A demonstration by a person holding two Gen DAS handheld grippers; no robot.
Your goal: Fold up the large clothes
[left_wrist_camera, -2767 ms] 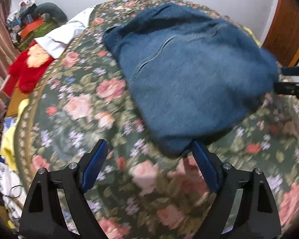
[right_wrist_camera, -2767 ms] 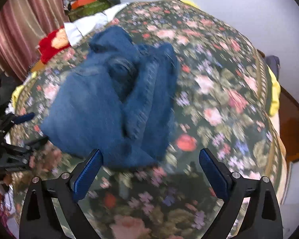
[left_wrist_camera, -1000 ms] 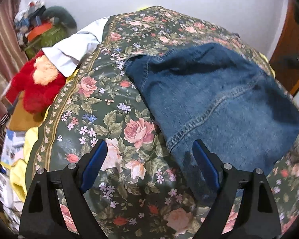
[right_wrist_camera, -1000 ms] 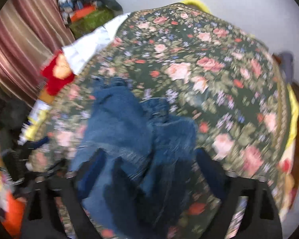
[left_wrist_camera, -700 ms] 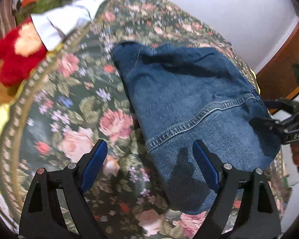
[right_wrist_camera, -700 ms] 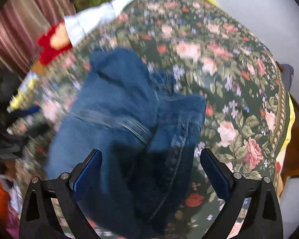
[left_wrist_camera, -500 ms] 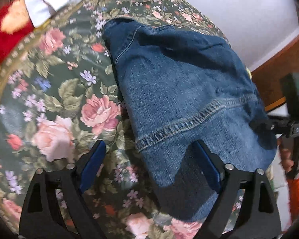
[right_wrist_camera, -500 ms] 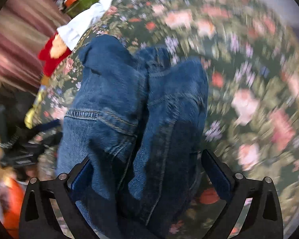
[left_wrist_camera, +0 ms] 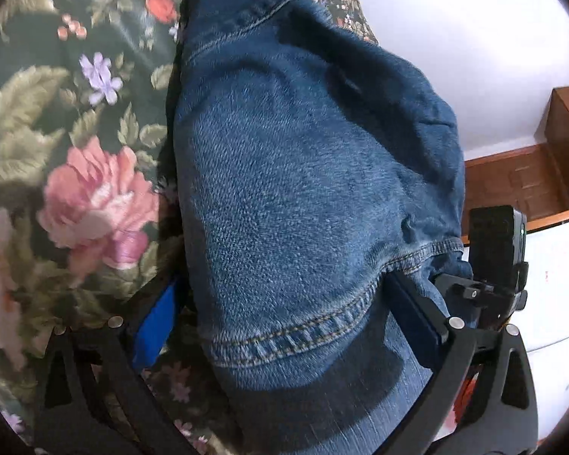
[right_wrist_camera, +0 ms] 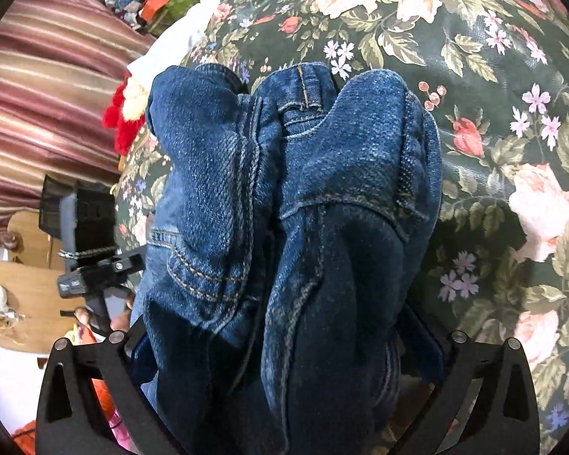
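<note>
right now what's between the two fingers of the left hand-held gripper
Folded jeans fill the gap of the left hand-held gripper, lying on the floral bedspread; the left wrist view shows it.

The jeans (left_wrist_camera: 303, 189) are dark blue denim with tan stitching, folded over into a thick bundle that lies on the bed. In the left wrist view a broad smooth panel faces up, crossed near its lower edge by a double-stitched hem. In the right wrist view the jeans (right_wrist_camera: 284, 208) show several stacked layers bunched side by side, with seams, a waistband and a belt loop visible at the far end.
</note>
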